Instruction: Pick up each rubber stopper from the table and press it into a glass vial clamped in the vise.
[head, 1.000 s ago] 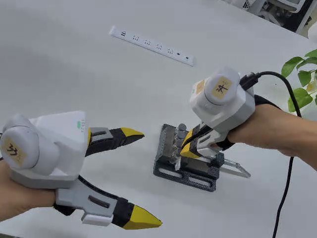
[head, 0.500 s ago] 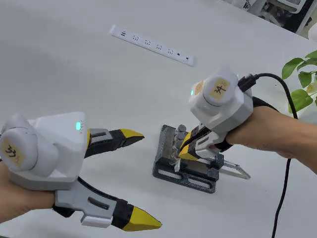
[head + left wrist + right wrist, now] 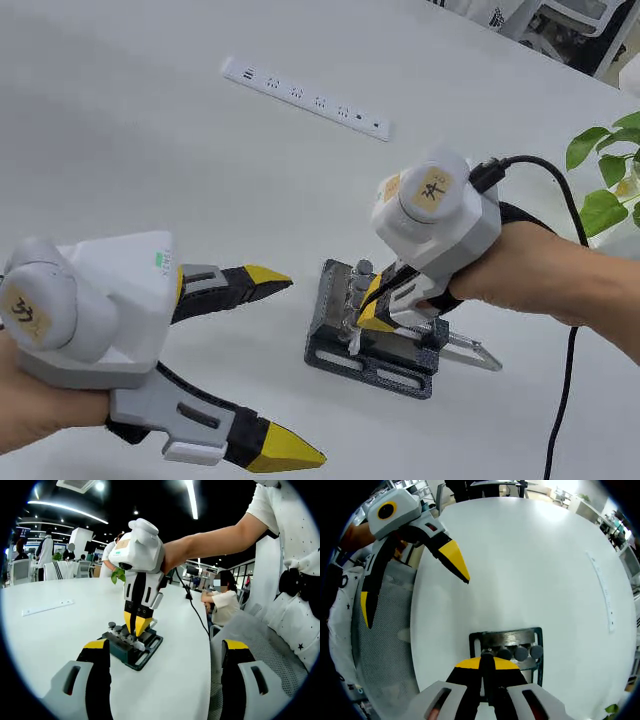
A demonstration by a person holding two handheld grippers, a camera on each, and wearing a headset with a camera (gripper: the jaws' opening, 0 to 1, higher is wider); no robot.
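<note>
Big white round table (image 3: pixel 150 150) in an open office, ceiling strip lights overhead, a person seated in the background (image 3: pixel 226 602) of the left gripper view. A power strip (image 3: pixel 305 95) lies far back on the table and a plant (image 3: pixel 605 175) sits at the right edge, both well apart from the work.

The vise (image 3: pixel 345 355) stands mid-table with the row of vials (image 3: pixel 358 288) clamped in it. In the right gripper view three grey stoppers (image 3: pixel 520 653) sit on top of three vials side by side. They look seated, though how deep I can't tell.

The right gripper (image 3: pixel 368 312) points down onto the near end of that row, touching or just above it. Its jaws are pressed together, with only a thin dark slit between the yellow tips. A small grey round bit sits right at the tips; it could be a fourth stopper going in, but it is too small to be sure.

The left gripper (image 3: pixel 280 368) hovers near the vise on the left with its jaws spread wide and nothing between them.

My read on progress: mostly done — three capped, the end vial being worked. What is left is pressing this one home, then lifting off and checking the row.
</note>
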